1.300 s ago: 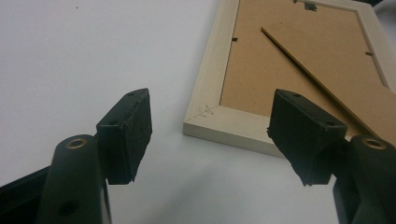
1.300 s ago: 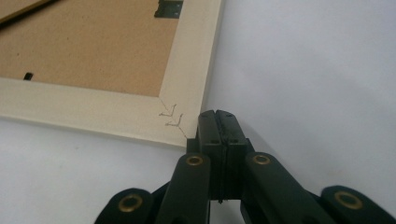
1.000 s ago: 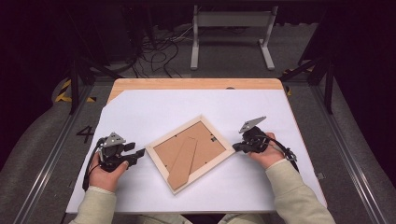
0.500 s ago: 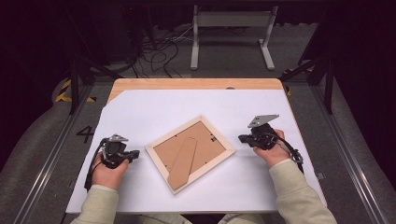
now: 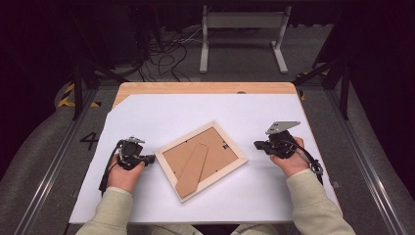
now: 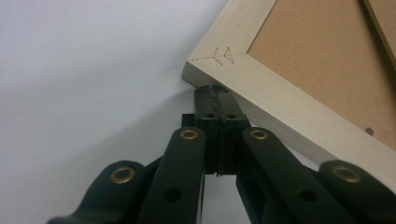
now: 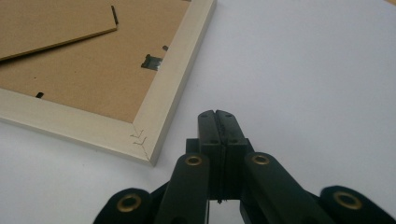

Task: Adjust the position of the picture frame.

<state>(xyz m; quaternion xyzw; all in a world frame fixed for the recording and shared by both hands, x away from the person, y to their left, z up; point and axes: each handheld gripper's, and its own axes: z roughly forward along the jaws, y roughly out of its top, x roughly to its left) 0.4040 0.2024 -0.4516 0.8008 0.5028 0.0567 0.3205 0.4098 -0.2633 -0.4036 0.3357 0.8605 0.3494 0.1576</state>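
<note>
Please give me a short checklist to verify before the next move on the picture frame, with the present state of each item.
1. Picture frame lies flat, back side up, on the white sheet: ok.
2. Left gripper shut, nothing between its jaws: ok. Its jaws have just closed.
3. Left gripper tips at the frame's near corner; whether they touch the wood: cannot tell.
4. Right gripper shut, holding nothing: ok.
5. Right gripper clear of the frame, with white sheet between them: ok.
6. Cardboard stand lies flat on the backing: ok.
</note>
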